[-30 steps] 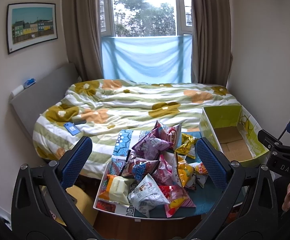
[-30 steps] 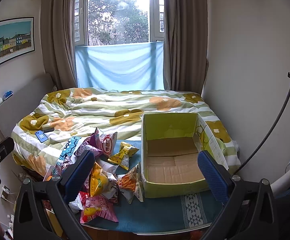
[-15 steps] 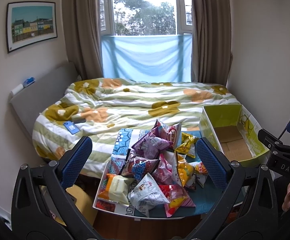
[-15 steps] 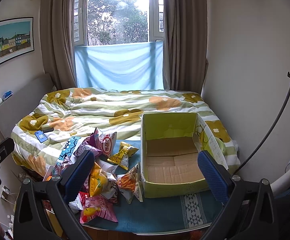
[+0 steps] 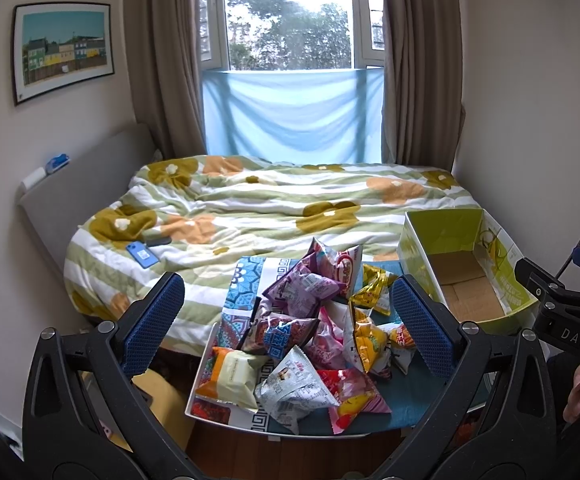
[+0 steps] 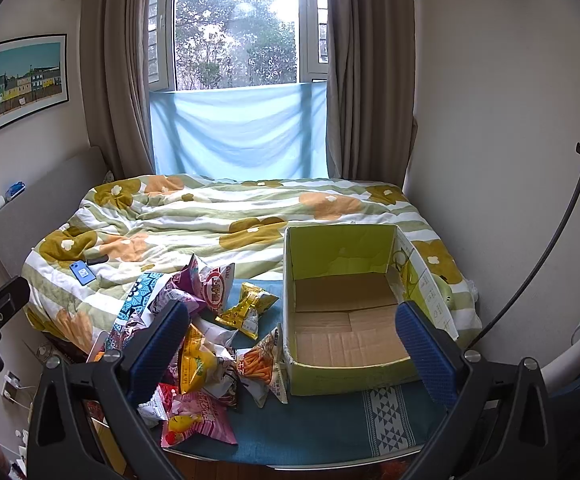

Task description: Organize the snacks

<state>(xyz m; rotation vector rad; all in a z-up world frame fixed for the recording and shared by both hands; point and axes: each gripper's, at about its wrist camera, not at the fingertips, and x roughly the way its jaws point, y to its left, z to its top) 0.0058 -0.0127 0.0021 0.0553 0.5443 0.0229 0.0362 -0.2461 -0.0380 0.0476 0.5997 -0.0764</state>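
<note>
A heap of several snack bags (image 5: 309,332) lies on a low table with a blue patterned cloth (image 5: 246,284) at the foot of the bed; it also shows in the right wrist view (image 6: 210,344). An open, empty green cardboard box (image 6: 345,320) stands on the table right of the heap, seen too in the left wrist view (image 5: 461,276). My left gripper (image 5: 290,328) is open and empty, held above and before the heap. My right gripper (image 6: 290,344) is open and empty, held before the box's left front corner.
A bed with a flowered green-striped quilt (image 5: 274,208) fills the room behind the table. A blue phone (image 5: 142,254) lies on its left side. Walls stand close on both sides. A black cable (image 6: 545,248) arcs at the right.
</note>
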